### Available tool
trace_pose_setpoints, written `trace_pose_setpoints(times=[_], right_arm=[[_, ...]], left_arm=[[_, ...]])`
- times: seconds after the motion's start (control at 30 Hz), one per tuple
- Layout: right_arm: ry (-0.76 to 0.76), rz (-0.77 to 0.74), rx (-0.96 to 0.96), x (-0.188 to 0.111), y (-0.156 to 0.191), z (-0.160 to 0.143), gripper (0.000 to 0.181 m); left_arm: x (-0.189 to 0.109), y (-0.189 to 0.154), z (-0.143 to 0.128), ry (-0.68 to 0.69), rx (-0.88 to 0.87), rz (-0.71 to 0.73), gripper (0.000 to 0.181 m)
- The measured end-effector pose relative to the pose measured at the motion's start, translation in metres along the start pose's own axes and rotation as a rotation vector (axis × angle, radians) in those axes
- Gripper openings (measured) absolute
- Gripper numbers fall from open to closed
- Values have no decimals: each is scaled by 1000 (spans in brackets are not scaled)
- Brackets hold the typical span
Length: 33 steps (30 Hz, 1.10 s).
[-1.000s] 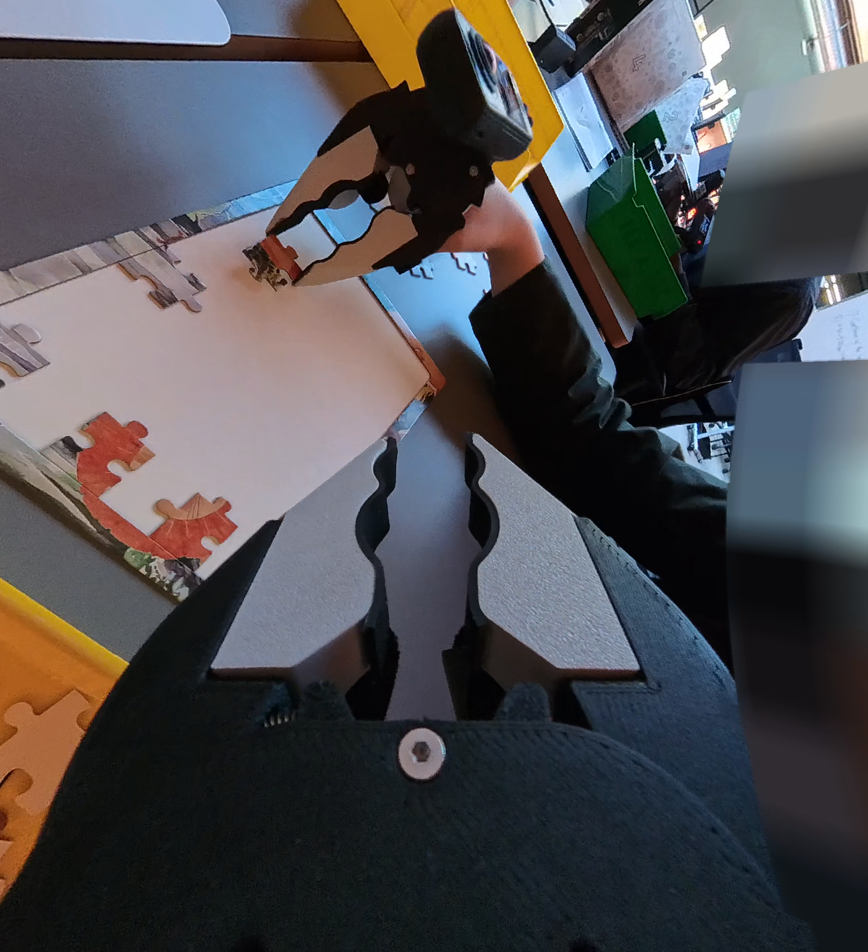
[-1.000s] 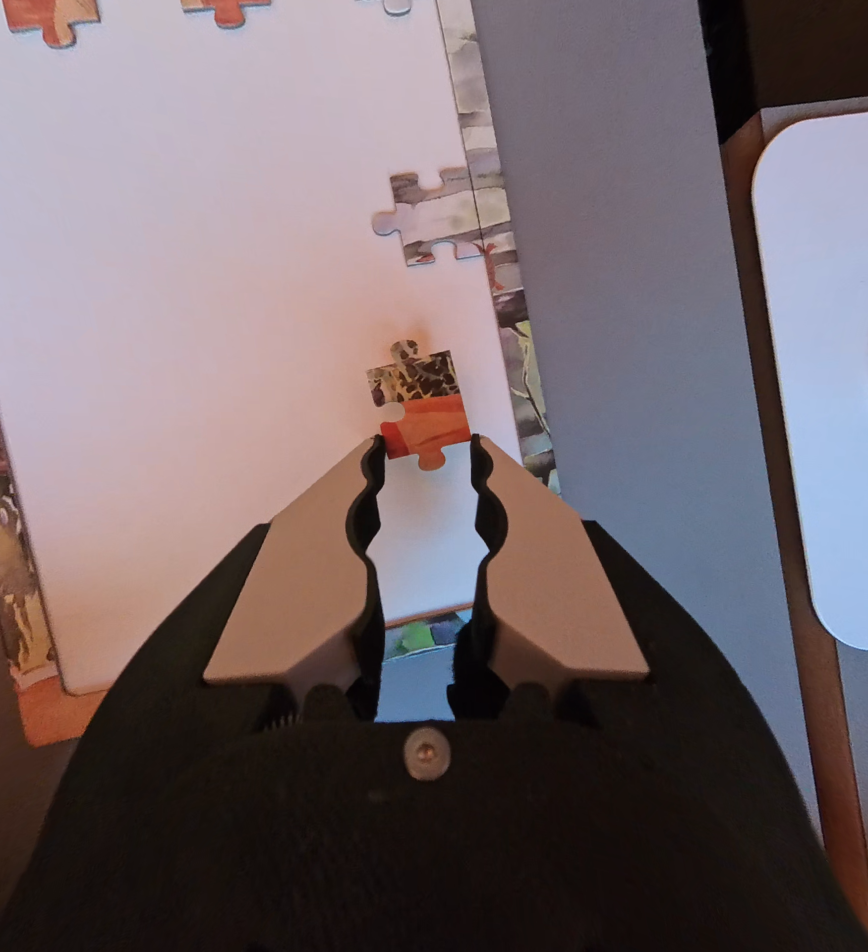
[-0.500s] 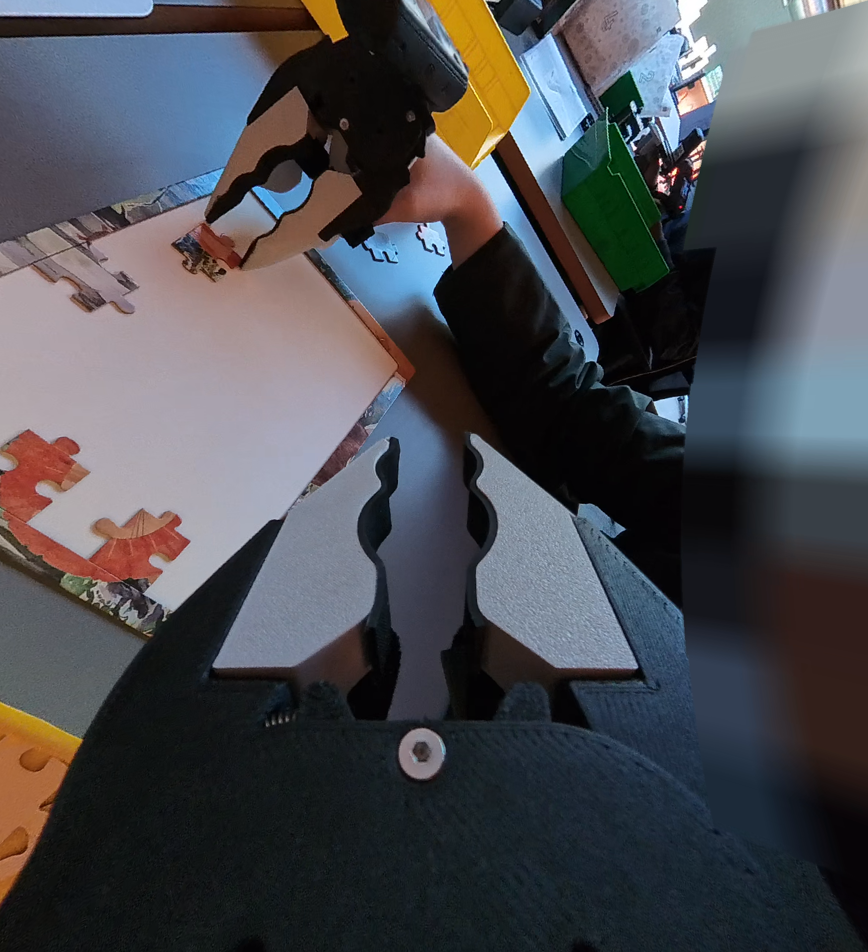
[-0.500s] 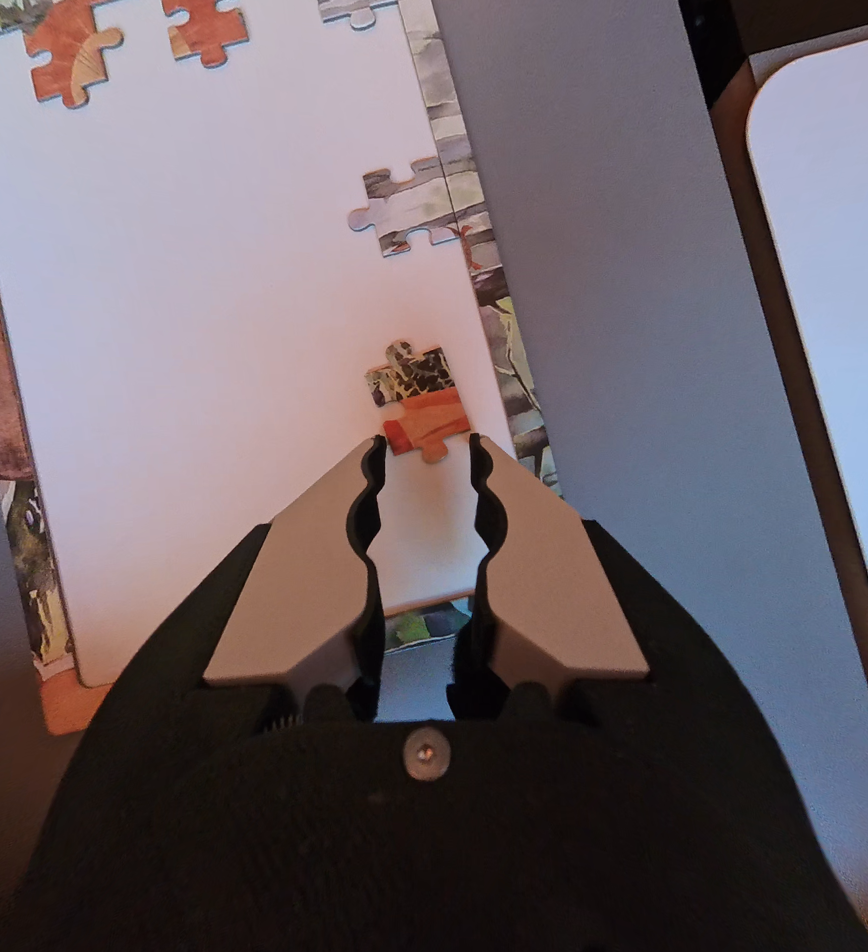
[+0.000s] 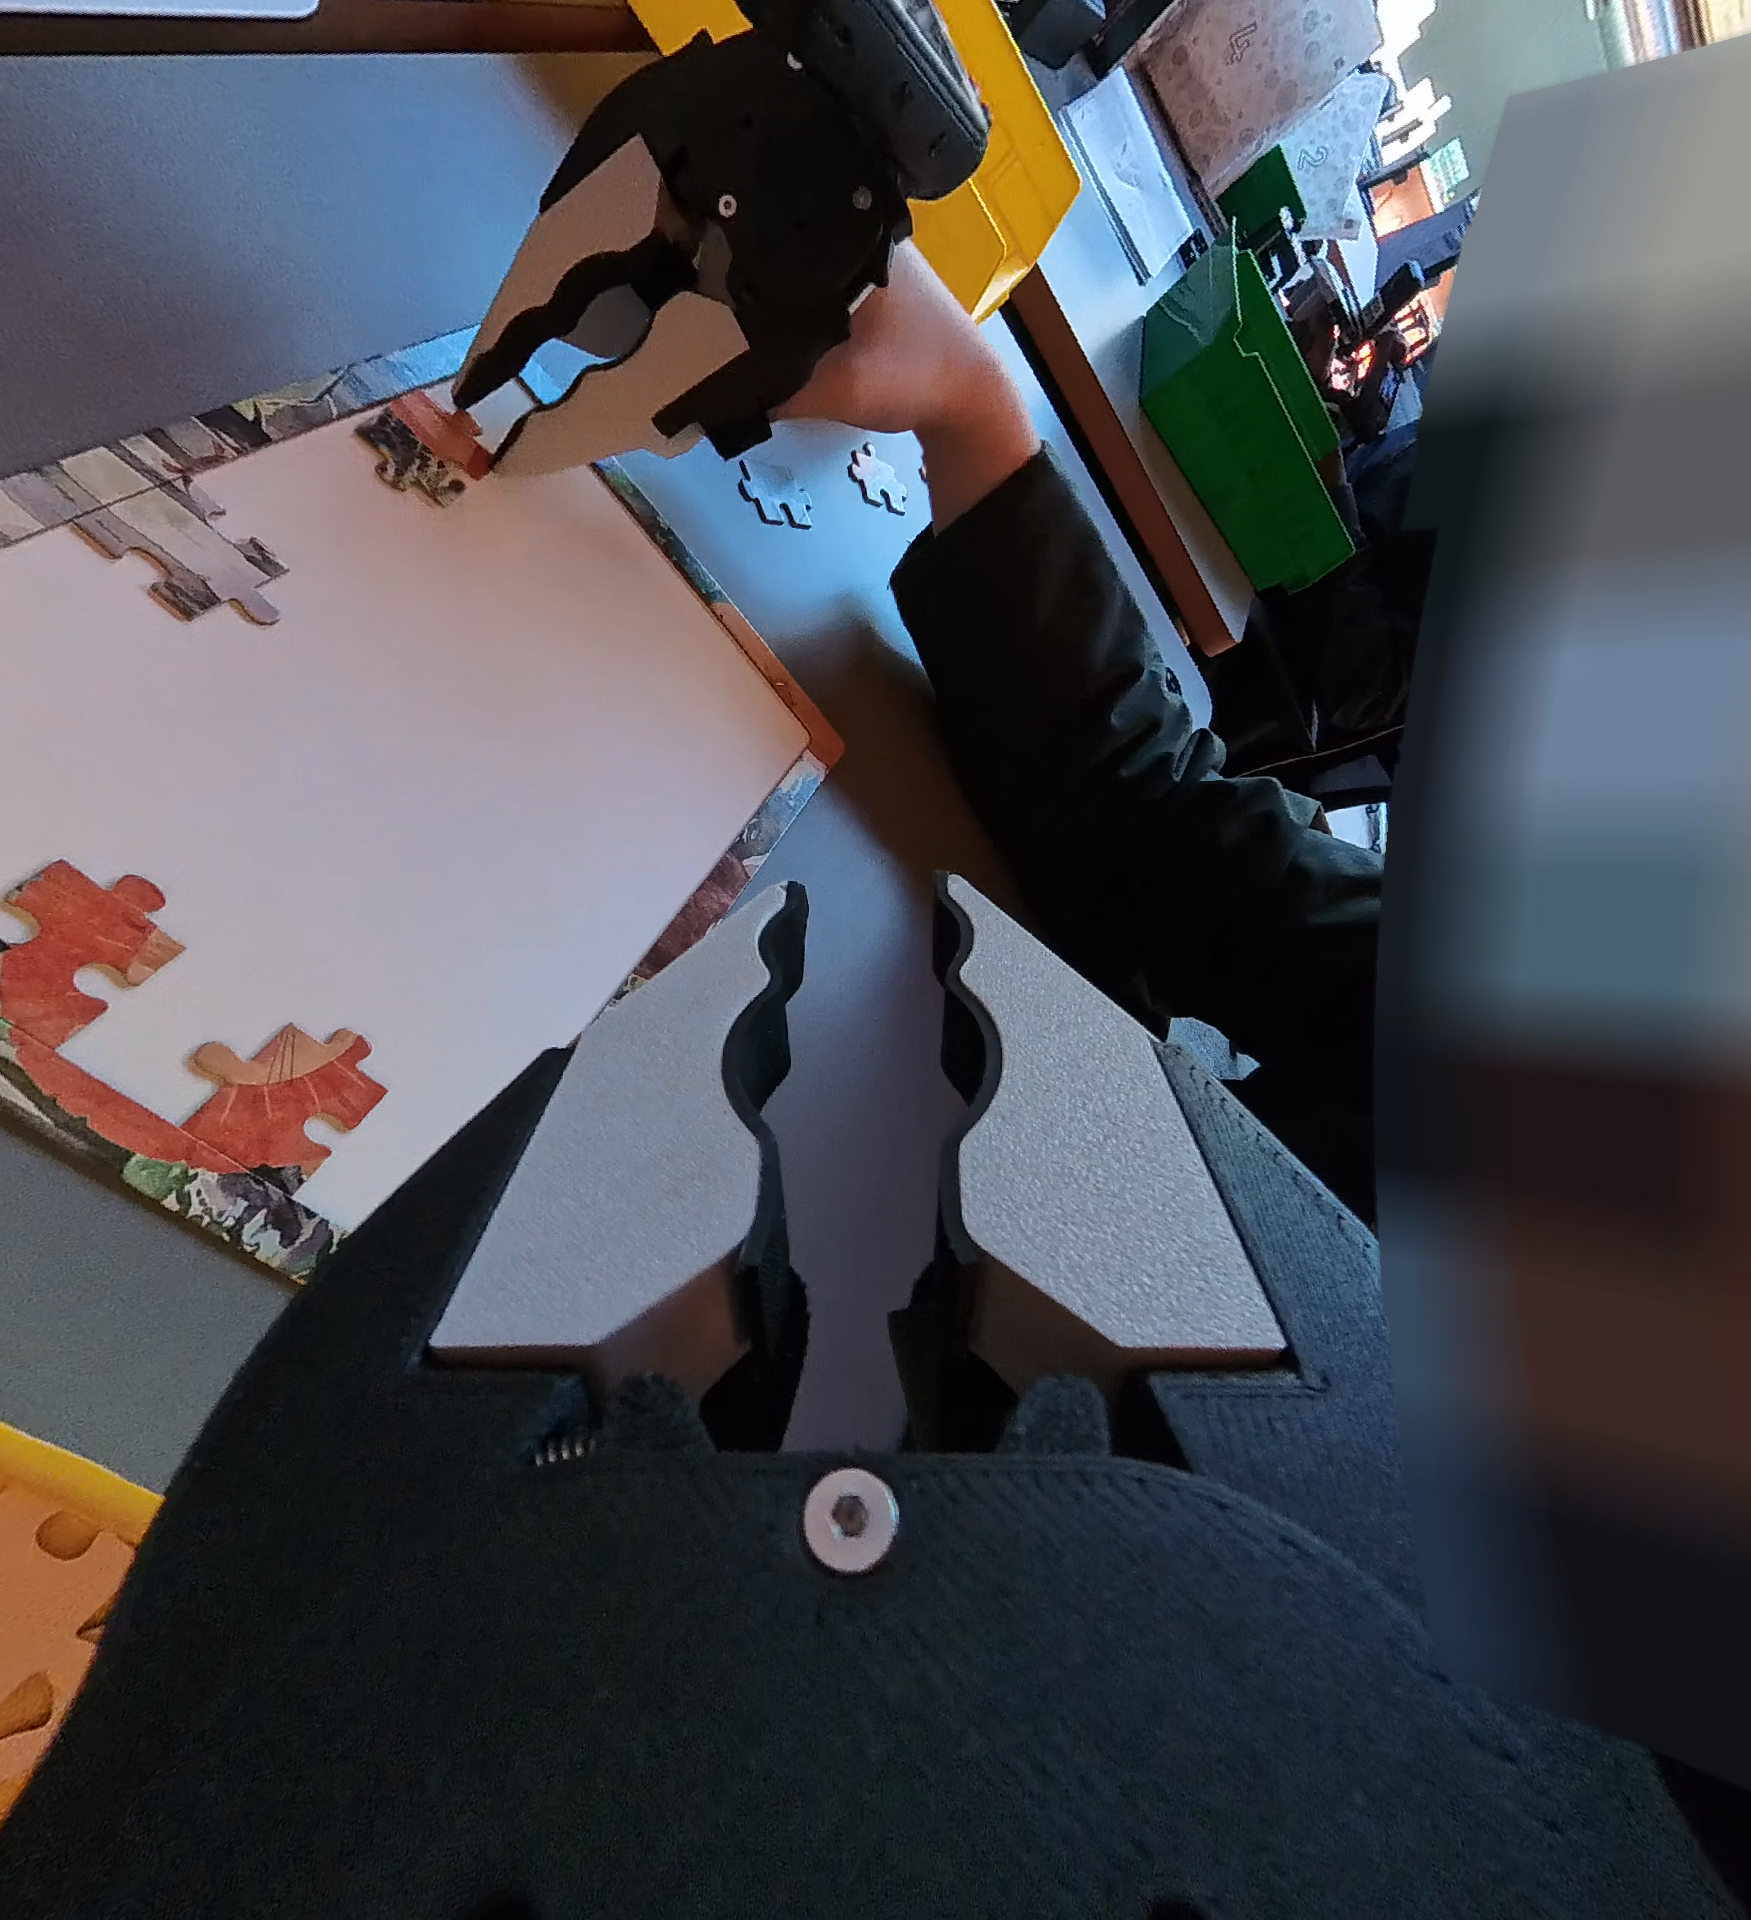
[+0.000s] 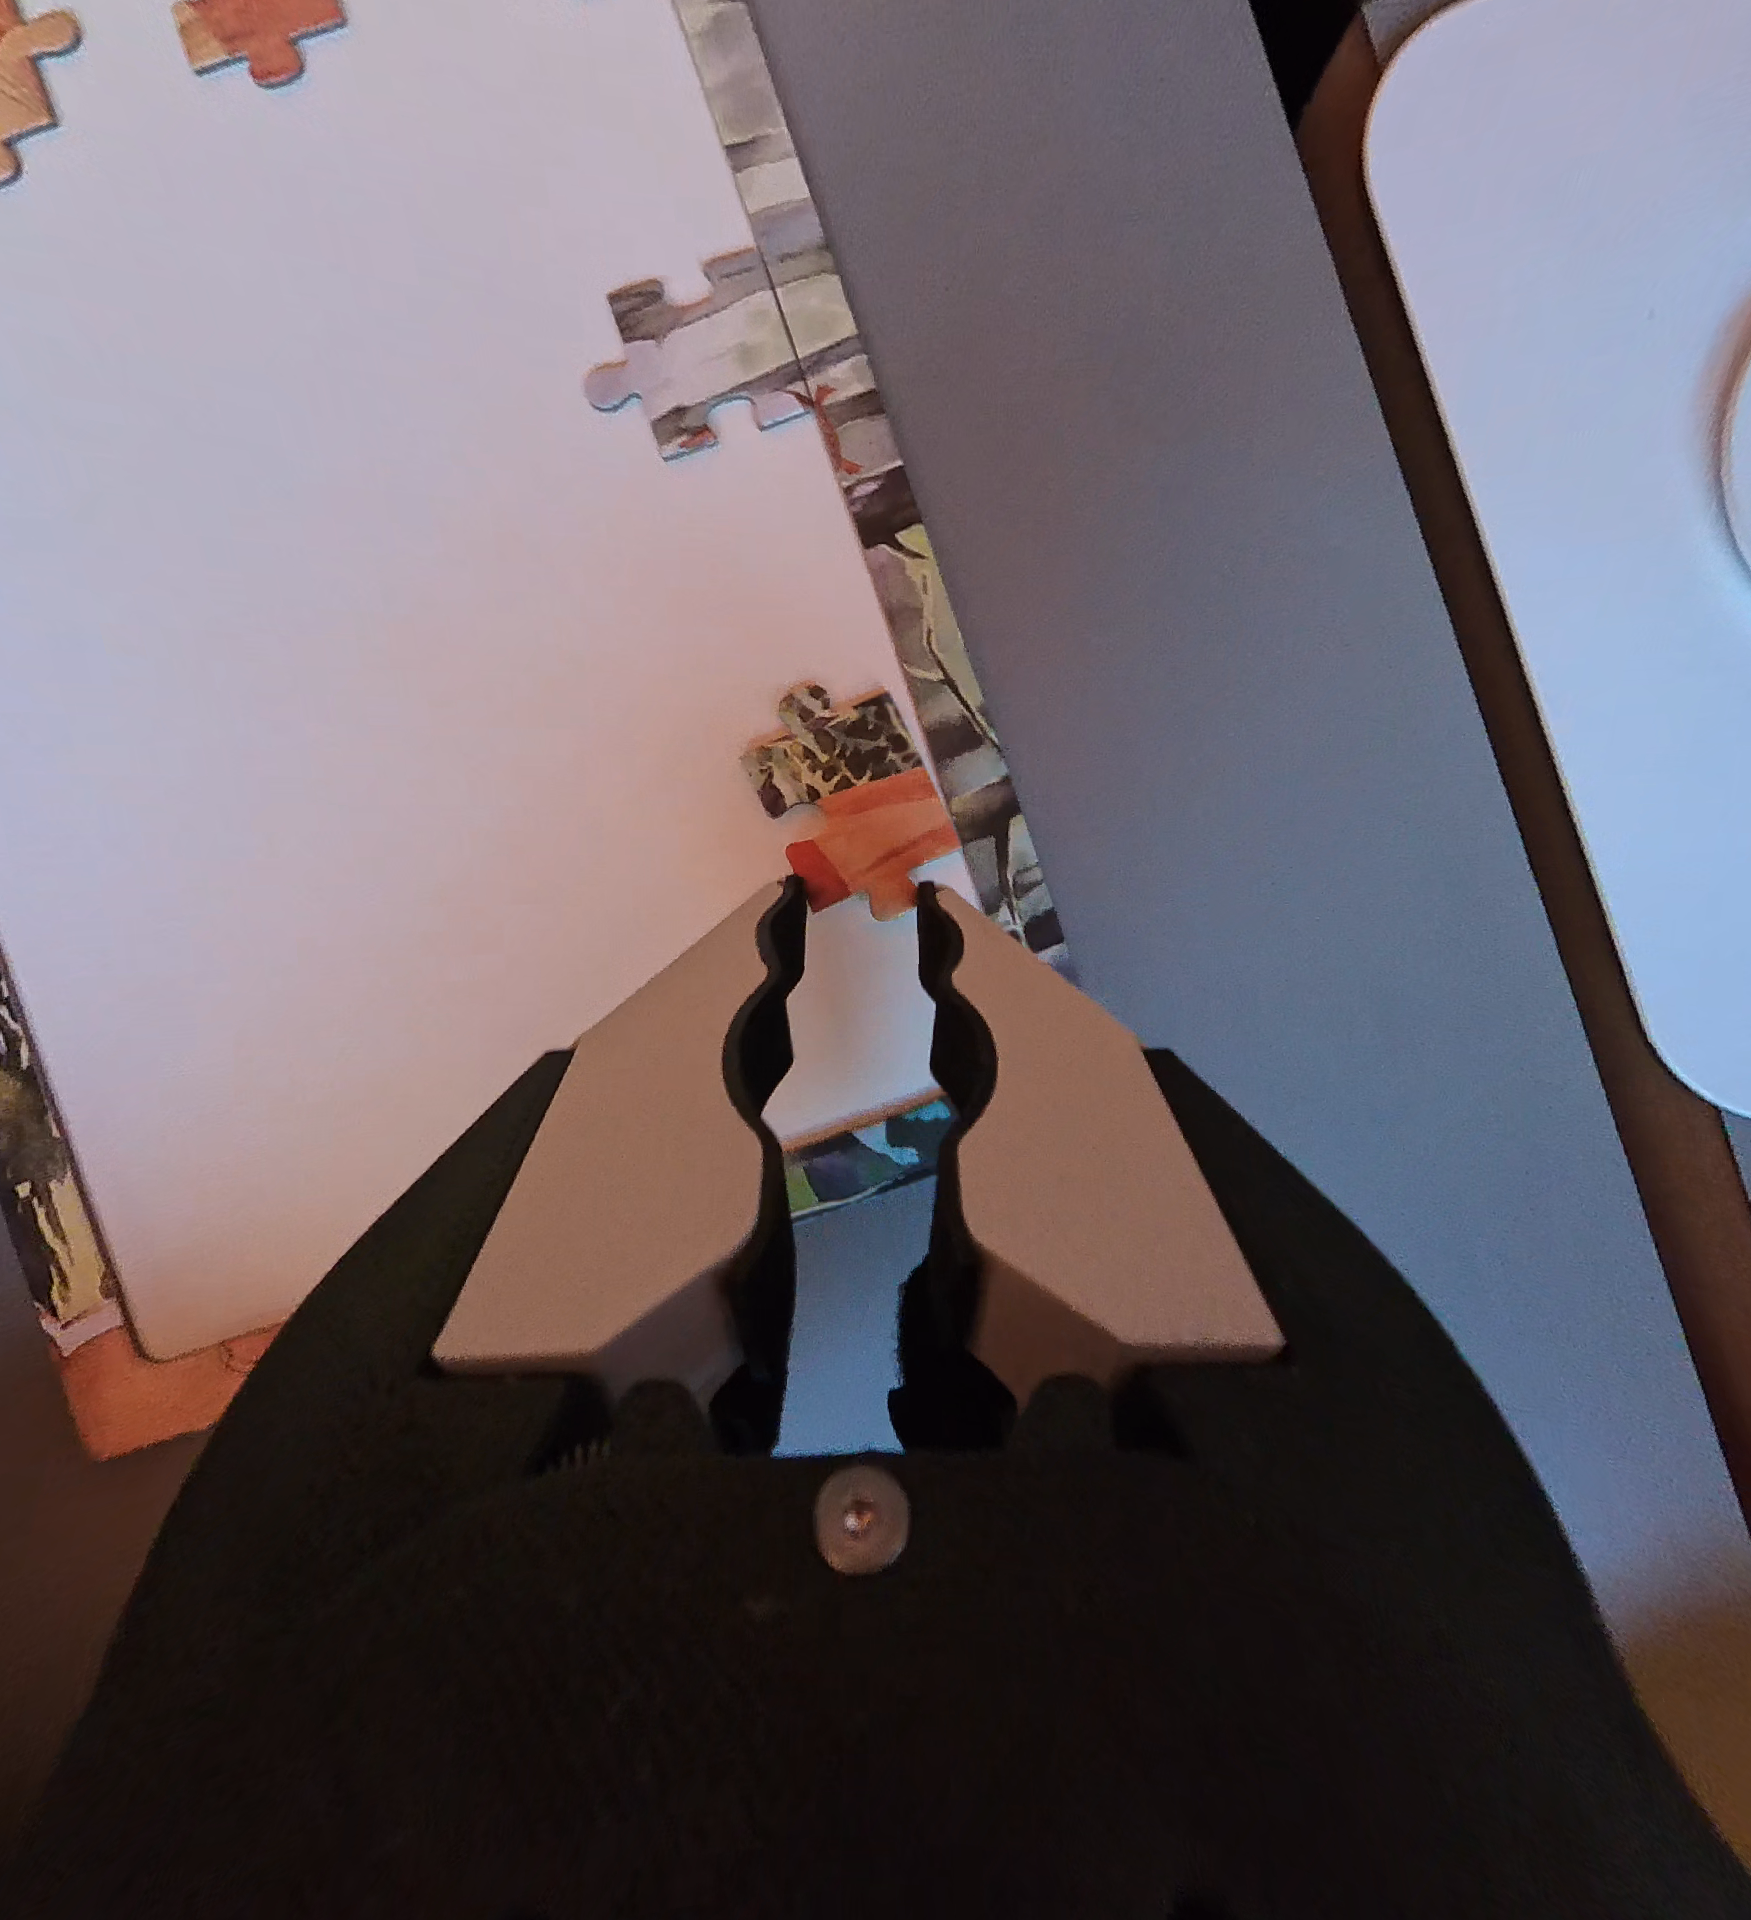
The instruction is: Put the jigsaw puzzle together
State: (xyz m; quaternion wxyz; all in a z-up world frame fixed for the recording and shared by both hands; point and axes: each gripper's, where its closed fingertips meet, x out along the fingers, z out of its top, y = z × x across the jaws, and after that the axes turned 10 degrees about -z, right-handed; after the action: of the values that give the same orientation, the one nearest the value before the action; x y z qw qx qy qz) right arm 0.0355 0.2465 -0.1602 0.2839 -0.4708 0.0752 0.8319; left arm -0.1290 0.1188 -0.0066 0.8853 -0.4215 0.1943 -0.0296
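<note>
Slid over against the printed border [image 6: 964, 727], the orange-and-black piece [image 6: 855, 795] sits pinched at its near edge by the right gripper [image 6: 855, 896] — the left gripper [image 5: 871, 906] gapes empty — and pressing it down misaligned could buckle its tab or shift the frame.

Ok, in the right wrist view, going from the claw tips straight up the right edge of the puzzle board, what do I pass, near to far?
Right claw → orange and dark speckled piece at its tips → grey piece sticking out from the puzzle border → small orange piece at the top edge.

black printed gripper bodies, grey wavy-edged fingers [image 5: 632, 1153], silver screw [image 5: 850, 1522], dark sleeve [image 5: 1079, 727].
</note>
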Motion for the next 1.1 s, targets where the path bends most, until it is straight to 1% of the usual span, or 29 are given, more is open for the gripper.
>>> trace_pose_setpoints(times=[0.1,0.27,0.53,0.67,0.87,0.9,0.93,1.03,1.1], right_arm=[[39,-2,26,0,0,-4,21],[52,24,84,-1,1,-5,21],[94,8,83,-5,-2,-12,21],[175,1,122,-14,1,-15,21],[403,24,209,-26,23,-31,21],[442,28,207,-27,26,-35,6],[472,35,201,-27,29,-39,0],[502,80,233,-27,39,-39,1],[515,69,213,-28,37,-42,4]], left_arm=[[0,0,0,1,-1,-1,22],[0,1,0,0,-2,-1,22],[1,1,-1,3,-2,-2,21],[0,1,-1,4,-1,-2,21],[-2,1,-1,-2,-2,-2,21],[-2,0,0,-6,-2,-3,21],[-2,0,0,-9,0,-4,21],[0,-2,-1,4,8,-3,21],[0,-3,-1,1,9,-5,20]])
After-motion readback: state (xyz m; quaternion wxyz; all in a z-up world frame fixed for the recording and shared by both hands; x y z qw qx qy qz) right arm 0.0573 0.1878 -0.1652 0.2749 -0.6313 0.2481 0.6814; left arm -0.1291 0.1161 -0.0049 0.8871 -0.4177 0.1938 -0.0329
